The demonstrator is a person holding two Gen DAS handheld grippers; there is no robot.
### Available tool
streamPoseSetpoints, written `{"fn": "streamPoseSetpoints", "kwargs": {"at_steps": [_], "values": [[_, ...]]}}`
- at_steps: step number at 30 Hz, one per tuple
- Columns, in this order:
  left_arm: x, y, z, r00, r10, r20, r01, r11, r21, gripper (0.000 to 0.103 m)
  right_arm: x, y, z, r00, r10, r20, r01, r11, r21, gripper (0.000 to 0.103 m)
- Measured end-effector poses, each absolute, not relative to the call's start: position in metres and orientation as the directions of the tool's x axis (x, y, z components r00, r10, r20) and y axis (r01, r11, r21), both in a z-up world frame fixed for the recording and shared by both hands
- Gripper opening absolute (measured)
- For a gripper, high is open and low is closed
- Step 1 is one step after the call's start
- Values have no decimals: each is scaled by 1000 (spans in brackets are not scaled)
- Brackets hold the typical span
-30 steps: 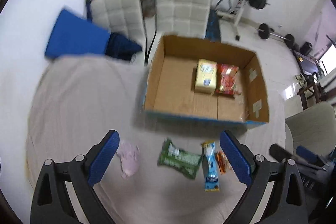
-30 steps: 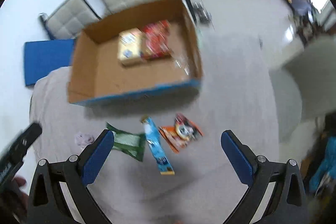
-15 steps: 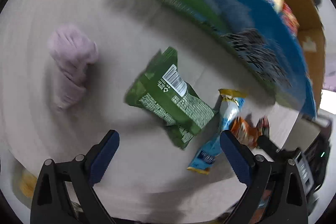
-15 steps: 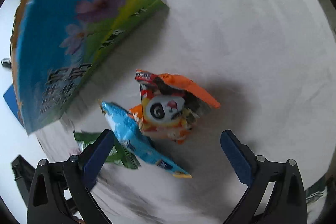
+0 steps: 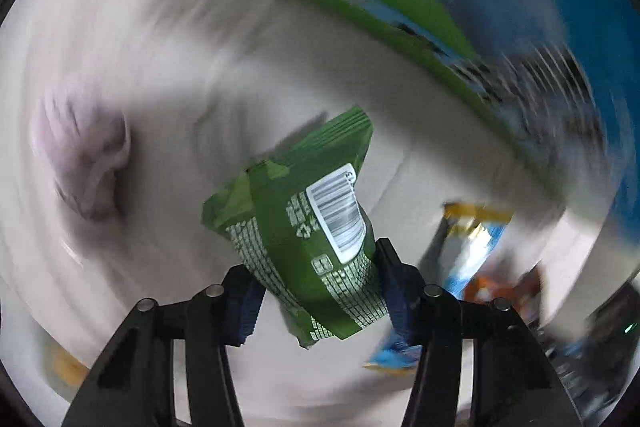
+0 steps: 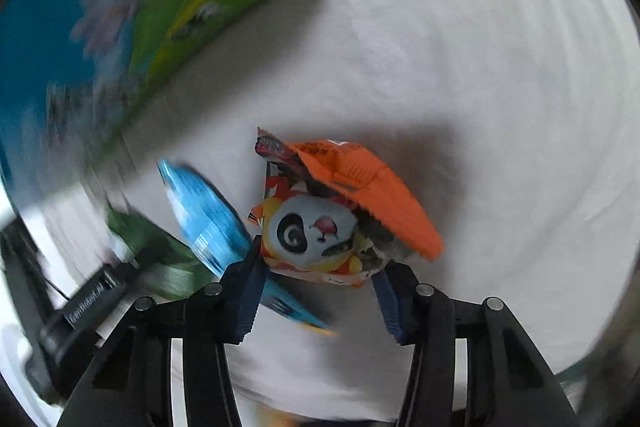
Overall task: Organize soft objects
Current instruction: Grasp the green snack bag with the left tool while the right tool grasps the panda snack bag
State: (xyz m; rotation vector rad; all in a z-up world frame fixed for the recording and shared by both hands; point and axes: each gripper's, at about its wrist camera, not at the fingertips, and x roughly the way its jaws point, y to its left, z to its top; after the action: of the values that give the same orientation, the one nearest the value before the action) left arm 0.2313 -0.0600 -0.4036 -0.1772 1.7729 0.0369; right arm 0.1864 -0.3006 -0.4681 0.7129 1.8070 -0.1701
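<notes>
Pale cloth (image 5: 168, 39) covers the table, and both cameras sit low over it, with heavy blur toward the edges. From the left wrist view, the left gripper (image 5: 316, 291) has its blue-padded tongs pressed in on the lower part of a green snack packet (image 5: 304, 227), one pad on each side; the packet stands tilted up between them, its barcode label facing the lens. Off toward the left edge of the cloth lies a pinkish soft bundle (image 5: 84, 163), well apart from the packet. To the right, a blue-and-yellow sachet (image 5: 472, 239) lies on the cloth, with a smear of orange wrapping just beyond it. Across the upper right runs the printed blue and green wall of the box (image 5: 500, 7), too blurred to read. From the right wrist view, the right gripper (image 6: 316, 287) pinches an orange packet with a panda face (image 6: 320, 231), its tongs closed against the packet's lower corners; an orange flap (image 6: 368, 187) folds over its top. Just beside it on the left lies the blue sachet (image 6: 204, 211), partly under the left finger, and past that the green packet (image 6: 160, 259) shows, held by the other tool. The box's flowered side (image 6: 132, 7) fills the upper left.
</notes>
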Motion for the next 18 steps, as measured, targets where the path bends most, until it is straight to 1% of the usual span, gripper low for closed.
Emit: {"fn": "streamPoseSetpoints", "kwargs": {"at_steps": [3,4,6,7,8,9,10,11,12,14,16,17,18], "values": [[217,-91,-395,-141,91,-986,154,986,69,50,191,-289,-462,-273,258,-927,383,913,141,52],[211,-98,-395,-122,135,-983,213,971,107,50,193,-285,-462,-293,219,-931,335,935,115,52],[204,-105,-397,-108,157,-982,251,960,126,50,197,-279,-460,-292,180,-939,295,951,91,55],[202,-107,-399,-110,155,-982,248,961,124,50,198,-278,-459,-272,180,-945,304,948,93,57],[202,-109,-401,-118,150,-982,228,966,120,51,199,-280,-456,-246,190,-950,328,939,103,65],[201,-108,-403,-142,129,-981,190,977,101,51,199,-282,-454,-219,210,-953,361,925,121,69],[199,-102,-406,-161,105,-981,160,984,79,51,197,-288,-453,-198,238,-951,415,899,138,69],[198,-98,-410,-191,65,-980,108,993,45,55,195,-291,-454,-190,262,-946,455,877,151,70],[197,-94,-412,-208,33,-978,58,998,21,55,191,-296,-456,-175,304,-937,513,840,177,70],[194,-85,-417,-231,-27,-973,-39,999,-18,55,186,-300,-460,-155,352,-923,575,792,206,70],[191,-81,-419,-226,-63,-972,-86,995,-44,55,180,-303,-466,-128,392,-911,631,741,230,70],[190,-81,-420,-224,-56,-973,-82,996,-39,55,178,-304,-469,-121,407,-906,646,725,239,67],[189,-83,-421,-219,-50,-974,-72,997,-35,55,176,-309,-470,-124,405,-906,646,726,236,57]]}}
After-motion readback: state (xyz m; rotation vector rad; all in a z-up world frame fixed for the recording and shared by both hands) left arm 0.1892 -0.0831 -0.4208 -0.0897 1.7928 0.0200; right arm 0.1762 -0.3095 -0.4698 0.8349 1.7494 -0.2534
